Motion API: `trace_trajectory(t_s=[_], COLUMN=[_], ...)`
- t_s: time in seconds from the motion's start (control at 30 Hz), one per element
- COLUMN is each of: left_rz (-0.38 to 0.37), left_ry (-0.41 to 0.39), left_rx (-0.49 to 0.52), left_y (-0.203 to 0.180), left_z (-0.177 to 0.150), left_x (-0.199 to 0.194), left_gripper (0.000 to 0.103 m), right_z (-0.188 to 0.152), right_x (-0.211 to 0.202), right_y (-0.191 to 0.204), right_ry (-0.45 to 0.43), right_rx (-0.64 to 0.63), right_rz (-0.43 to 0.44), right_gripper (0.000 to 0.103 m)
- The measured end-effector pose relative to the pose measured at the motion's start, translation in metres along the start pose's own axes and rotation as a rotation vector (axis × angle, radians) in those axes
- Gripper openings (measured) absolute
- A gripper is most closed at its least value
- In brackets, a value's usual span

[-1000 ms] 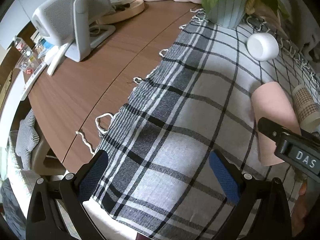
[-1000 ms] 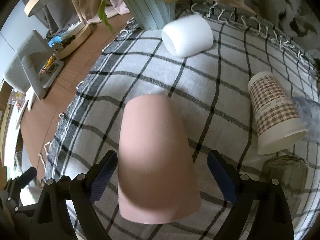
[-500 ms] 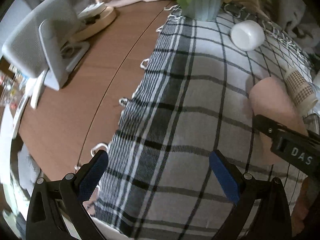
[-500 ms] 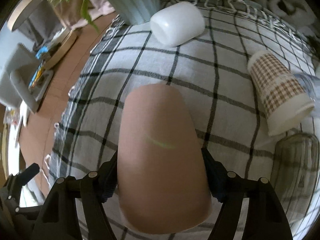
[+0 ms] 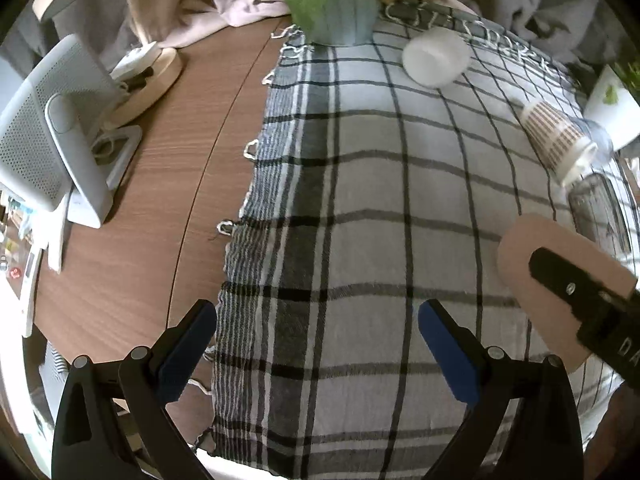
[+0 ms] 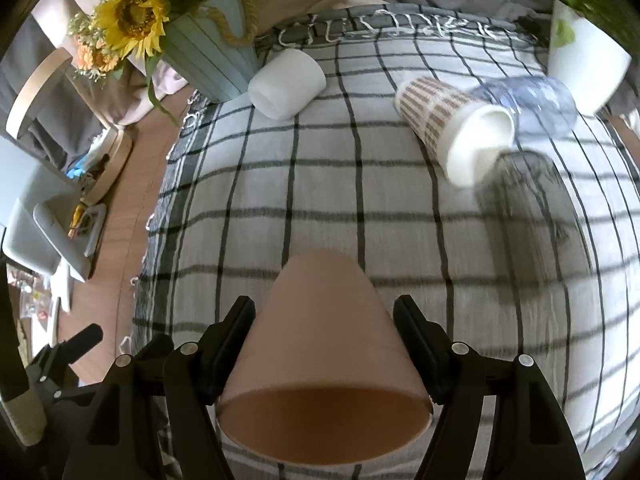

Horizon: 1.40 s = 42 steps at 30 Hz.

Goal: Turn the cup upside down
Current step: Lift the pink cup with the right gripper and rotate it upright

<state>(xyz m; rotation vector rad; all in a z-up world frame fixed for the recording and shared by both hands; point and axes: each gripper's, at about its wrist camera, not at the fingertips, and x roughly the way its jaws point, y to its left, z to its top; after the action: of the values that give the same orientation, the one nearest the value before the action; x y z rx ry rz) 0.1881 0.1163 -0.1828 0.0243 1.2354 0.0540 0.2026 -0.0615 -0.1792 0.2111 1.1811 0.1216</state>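
Note:
My right gripper (image 6: 324, 316) is shut on a pink cup (image 6: 320, 332). The cup is held above the plaid cloth (image 6: 360, 200), its open mouth turned toward the camera and its closed base pointing away. In the left wrist view the pink cup (image 5: 520, 264) shows at the right edge with the right gripper's black finger across it. My left gripper (image 5: 316, 332) is open and empty, above the cloth's left edge (image 5: 280, 240).
On the cloth lie a white cup (image 6: 286, 82), a checked paper cup (image 6: 452, 128), a clear plastic cup (image 6: 536, 104) and a dark glass (image 6: 524, 196), all on their sides. A blue vase with sunflowers (image 6: 208, 60) stands at the back. A white fan (image 5: 48, 136) stands on the wooden table.
My right gripper has closed on the pink cup and lifted it off the cloth, tipping its mouth toward the camera. My left gripper has drawn back and up, still open.

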Motion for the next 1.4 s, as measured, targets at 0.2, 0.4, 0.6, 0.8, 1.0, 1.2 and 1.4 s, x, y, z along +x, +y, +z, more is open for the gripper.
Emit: trace_trajectory(t_s=[0.2, 0.4, 0.6, 0.8, 1.0, 1.2, 1.4], left_rz=[0.028, 0.034, 0.033, 0.039, 0.011, -0.067, -0.134], left_ry=[-0.001, 0.012, 0.022, 0.009, -0.013, -0.022, 0.010], left_rx=[0.045, 0.039, 0.031, 0.025, 0.020, 0.061, 0.119], left_y=[-0.007, 0.002, 0.007, 0.008, -0.002, -0.037, -0.079], left_z=[-0.008, -0.016, -0.022, -0.022, -0.020, -0.013, 0.001], left_x=[0.000, -0.001, 0.001, -0.005, -0.027, -0.052, -0.056], left_gripper=[0.103, 0.103, 0.103, 0.103, 0.103, 0.103, 0.103], right_z=[-0.025, -0.043, -0.050, -0.047, -0.041, -0.029, -0.017], right_x=[0.001, 0.009, 0.009, 0.009, -0.018, -0.072, -0.100], right_y=[-0.004, -0.005, -0.004, -0.003, -0.010, -0.029, -0.062], right_ry=[0.028, 0.068, 0.062, 0.070, 0.014, -0.108, -0.147], right_rx=[0.036, 0.058, 0.064, 0.064, 0.077, 0.080, 0.134], right_rz=[-0.005, -0.005, -0.019, -0.015, -0.010, -0.008, -0.054], right_gripper=[0.071, 0.071, 0.071, 0.074, 0.081, 0.085, 0.085])
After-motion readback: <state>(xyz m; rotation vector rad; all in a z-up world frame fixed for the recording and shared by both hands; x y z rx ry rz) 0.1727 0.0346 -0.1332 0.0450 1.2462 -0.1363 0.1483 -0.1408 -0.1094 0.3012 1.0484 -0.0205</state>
